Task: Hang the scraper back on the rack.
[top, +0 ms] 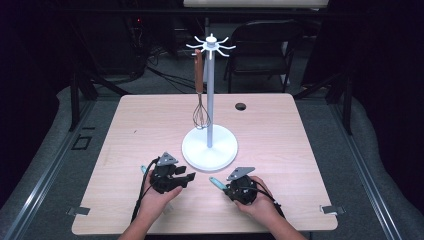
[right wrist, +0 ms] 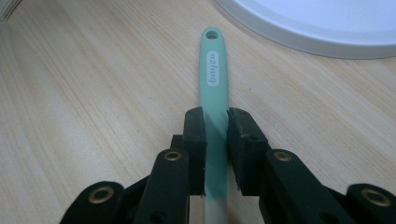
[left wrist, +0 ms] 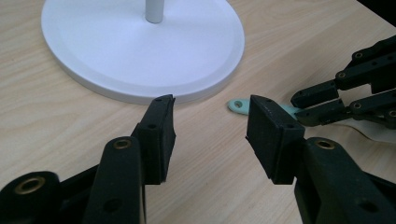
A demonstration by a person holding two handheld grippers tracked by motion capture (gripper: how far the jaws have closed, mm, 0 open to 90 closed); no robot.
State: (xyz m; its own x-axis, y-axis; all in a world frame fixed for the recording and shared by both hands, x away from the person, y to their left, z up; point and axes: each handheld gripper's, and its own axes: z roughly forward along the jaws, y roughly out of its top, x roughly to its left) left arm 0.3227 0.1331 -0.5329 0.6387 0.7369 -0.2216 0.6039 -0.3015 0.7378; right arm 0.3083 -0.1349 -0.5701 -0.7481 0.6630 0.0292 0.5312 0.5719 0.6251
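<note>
Whisk (top: 201, 107) already hangs on rack (top: 210, 90). Your right hand-held gripper (right wrist: 215, 116) pinches mint utensil handle (right wrist: 214, 70) low over worktop (top: 280, 130), near rack base; hanging remains. Left hand-held gripper (left wrist: 210, 126) spread, empty.

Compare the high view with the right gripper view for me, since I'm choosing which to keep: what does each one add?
High view alone: the whisk hanging on the stand's hooks, and the open left gripper. Right gripper view alone: the mint handle has a hanging hole and a printed label, and the jaws clamp it. Shared: the right gripper, that handle, the stand's white base and the table.
</note>
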